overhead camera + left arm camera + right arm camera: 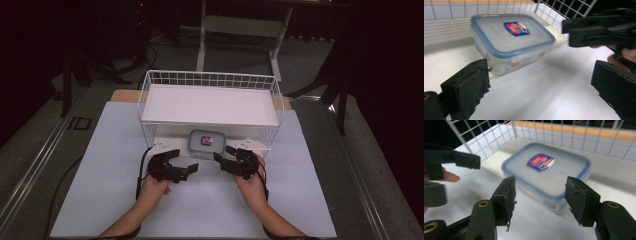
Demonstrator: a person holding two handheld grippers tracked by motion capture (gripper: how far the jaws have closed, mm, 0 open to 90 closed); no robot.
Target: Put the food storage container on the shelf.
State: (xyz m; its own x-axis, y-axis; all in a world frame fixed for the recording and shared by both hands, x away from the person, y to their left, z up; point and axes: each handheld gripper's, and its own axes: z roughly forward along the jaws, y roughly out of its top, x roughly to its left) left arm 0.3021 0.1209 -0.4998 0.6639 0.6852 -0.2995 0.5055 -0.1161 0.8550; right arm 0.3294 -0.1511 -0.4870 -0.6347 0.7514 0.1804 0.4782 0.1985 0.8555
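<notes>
At the bottom of the high view, the person's two hands came in over the pale tabletop (100, 200), each holding a pair of tongs aimed up the frame at a small box. The left tongs (186, 161) were spread wide with nothing between them; in the left gripper view one black padded jaw sat at the lower left and the other at the lower right, with bare white surface in the gap. The right tongs (223, 153) were likewise spread and empty, and in the right gripper view they framed the near corner of the box without touching it. Just beyond both, at the centre of the high view, the box (205, 142) sat on the low bottom shelf (162, 145) of a white wire rack (210, 80), under the rack's broad white upper shelf (210, 105), its near edge at the lip of the low shelf. The box was a clear plastic food container with a blue-rimmed snap lid (511, 32) and a red-and-blue label (540, 161). It looked stiff, light and smooth-walled, so probably slippery; the safest hold seemed to be across its short sides below the lid rim, where the lip would stop a slide. The box lay between the two tongs and slightly ahead of them, near but apart from both.
</notes>
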